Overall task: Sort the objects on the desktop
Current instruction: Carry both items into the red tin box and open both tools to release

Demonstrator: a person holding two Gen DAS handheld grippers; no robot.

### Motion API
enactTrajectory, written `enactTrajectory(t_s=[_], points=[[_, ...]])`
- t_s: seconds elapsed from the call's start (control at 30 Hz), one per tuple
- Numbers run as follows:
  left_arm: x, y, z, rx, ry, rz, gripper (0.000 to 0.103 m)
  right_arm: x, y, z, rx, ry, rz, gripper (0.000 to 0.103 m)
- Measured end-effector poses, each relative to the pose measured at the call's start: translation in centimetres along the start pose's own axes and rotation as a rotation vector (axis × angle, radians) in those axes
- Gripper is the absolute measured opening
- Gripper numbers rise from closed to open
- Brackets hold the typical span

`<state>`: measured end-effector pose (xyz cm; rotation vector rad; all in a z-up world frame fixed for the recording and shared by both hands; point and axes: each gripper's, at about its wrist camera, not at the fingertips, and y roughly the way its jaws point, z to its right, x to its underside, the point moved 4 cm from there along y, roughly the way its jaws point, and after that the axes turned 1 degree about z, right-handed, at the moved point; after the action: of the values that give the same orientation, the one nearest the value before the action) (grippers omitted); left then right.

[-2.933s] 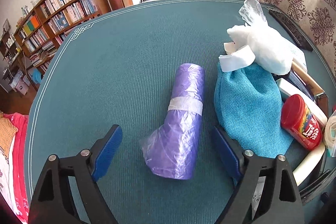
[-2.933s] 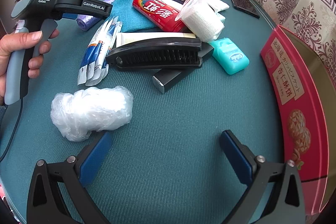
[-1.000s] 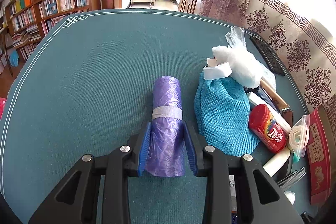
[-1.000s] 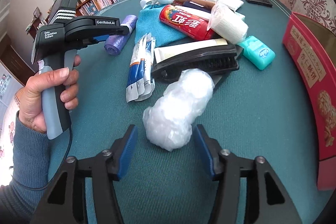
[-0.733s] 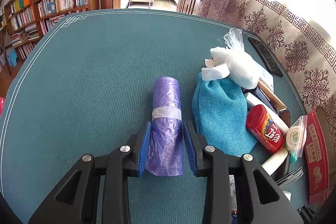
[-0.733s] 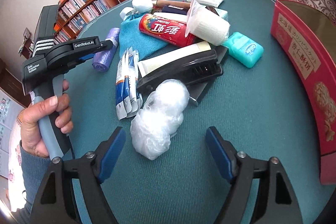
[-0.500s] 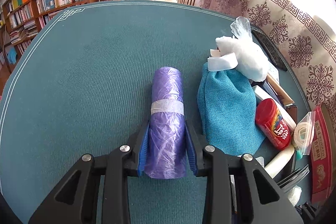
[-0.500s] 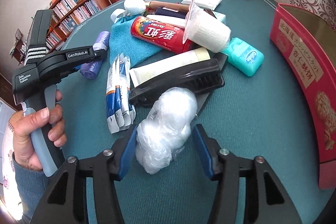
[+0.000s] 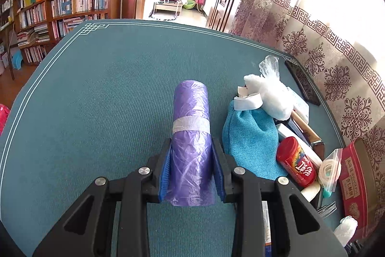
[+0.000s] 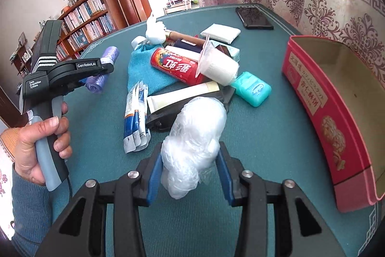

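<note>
Two views, and we compare. Left wrist view: left gripper (image 9: 191,168), jaws clamped on the purple bag roll (image 9: 190,134) over the tabletop (image 9: 96,93). Only the right wrist view shows the right gripper (image 10: 190,172), jaws closing onto the clear plastic wad (image 10: 195,136), beside the red tin (image 10: 336,112).

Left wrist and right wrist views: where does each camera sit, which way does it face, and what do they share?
Left wrist: on the left gripper, looking down along its fingers at the purple bag roll clamped between them.
Right wrist: on the right gripper, whose jaws are closing around the clear plastic wad; the person's left hand shows.
Shared: roll, red can, red tin.
</note>
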<state>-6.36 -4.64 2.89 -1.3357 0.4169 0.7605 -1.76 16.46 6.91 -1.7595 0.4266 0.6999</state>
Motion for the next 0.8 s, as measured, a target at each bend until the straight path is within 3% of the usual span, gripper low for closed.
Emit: enactTrajectory(t_s=[0.47, 0.6, 0.8], points=[[-1.1, -3.5, 4.0, 0.065, 0.062, 0.085, 0.033, -2.4, -7.9, 6.7, 0.156, 0.065, 0.252, 0.046], [-0.9, -5.1, 6.6, 0.077, 0.109, 0.107, 0.033, -2.9, -9.9, 9.3, 0.202, 0.104, 0.307, 0.046], [0.8, -6.9, 12.7, 0.157, 0.218, 0.092, 0.033, -3.0, -11.8, 13.4, 0.277, 0.178, 0.362, 0.046]])
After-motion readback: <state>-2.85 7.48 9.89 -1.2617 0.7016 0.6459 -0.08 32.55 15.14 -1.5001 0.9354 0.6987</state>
